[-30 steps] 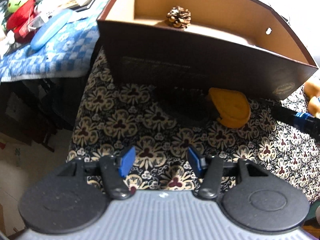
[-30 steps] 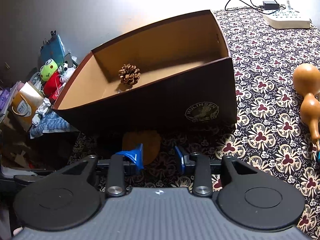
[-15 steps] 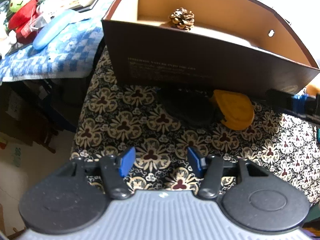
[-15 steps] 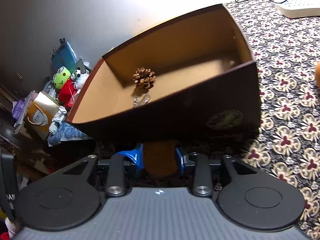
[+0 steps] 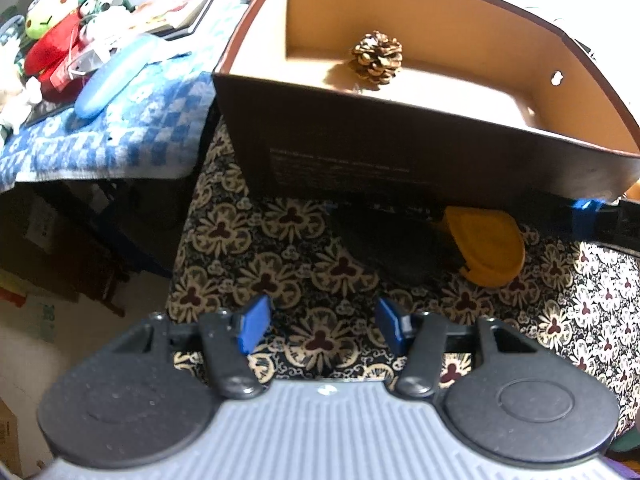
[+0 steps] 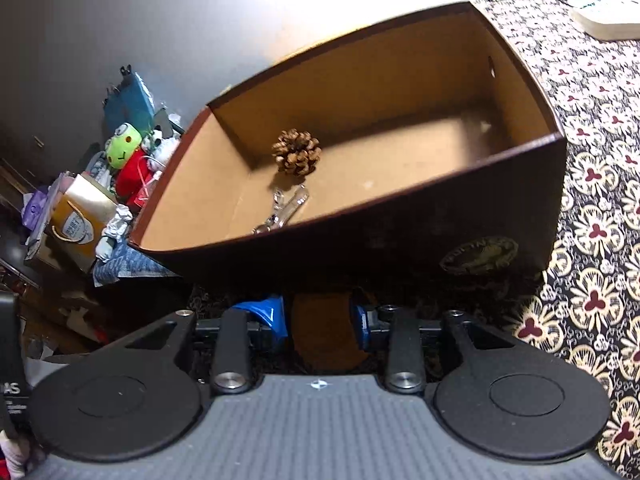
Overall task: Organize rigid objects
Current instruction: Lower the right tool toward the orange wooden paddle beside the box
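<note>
A dark brown cardboard box (image 5: 420,152) with a tan inside stands on the patterned cloth; it also shows in the right wrist view (image 6: 420,232). A pine cone (image 5: 377,57) (image 6: 297,151) and a clear plastic clip (image 6: 286,208) lie in it. An orange rounded object (image 5: 486,246) lies on the cloth in front of the box. My right gripper (image 6: 318,322) has its blue pads on either side of this orange object (image 6: 324,330), touching it. My left gripper (image 5: 320,330) is open and empty above the cloth, short of the box.
The floral tablecloth (image 5: 280,248) ends at a left edge with a drop to the floor. A side table with a blue checked cloth (image 5: 100,136), plush toys (image 5: 52,28) and a blue case stands at the left. A power strip (image 6: 604,24) lies far right.
My right gripper moved forward and closed in around the orange object, with the box now nearer. My left gripper stayed open and shifted only slightly.
</note>
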The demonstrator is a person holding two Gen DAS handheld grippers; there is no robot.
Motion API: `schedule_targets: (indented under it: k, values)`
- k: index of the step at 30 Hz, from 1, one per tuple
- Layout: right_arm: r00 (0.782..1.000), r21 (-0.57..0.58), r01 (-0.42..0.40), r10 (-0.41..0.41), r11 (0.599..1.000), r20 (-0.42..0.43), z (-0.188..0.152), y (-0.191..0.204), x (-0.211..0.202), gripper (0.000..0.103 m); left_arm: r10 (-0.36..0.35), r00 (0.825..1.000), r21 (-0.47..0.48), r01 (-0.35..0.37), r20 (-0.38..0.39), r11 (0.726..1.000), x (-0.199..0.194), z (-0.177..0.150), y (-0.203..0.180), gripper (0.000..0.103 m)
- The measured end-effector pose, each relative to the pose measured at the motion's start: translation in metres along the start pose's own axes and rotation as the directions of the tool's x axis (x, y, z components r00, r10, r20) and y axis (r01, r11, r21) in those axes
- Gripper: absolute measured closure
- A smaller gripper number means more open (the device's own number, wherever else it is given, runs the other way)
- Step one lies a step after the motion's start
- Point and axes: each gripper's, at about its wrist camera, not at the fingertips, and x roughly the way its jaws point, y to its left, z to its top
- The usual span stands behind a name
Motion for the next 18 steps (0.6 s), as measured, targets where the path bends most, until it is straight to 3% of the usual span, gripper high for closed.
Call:
schedule_targets:
  k: [8,13,18]
  values:
    - [0.999,0.017,0.027,-0.027,0.999,-0.018,0.0,-0.006,0.009,0.086,-0.026,1.0,0.015,0.026,0.007,1.0,0.004,0.004,0.0,0.047]
    - [0.999,0.017,0.047,-0.046,0.999,-0.025,0.0,-0.009,0.013,0.086,-0.107,0.992,0.041,0.104,0.063,0.994,-0.003,0.008,-0.004,0.047]
    - [0.997,0.012,0.062,-0.061,0.998,-0.04,-0.002,-0.013,0.017,0.086,-0.204,0.974,0.073,0.197,0.1,0.978,-0.005,0.012,-0.013,0.047]
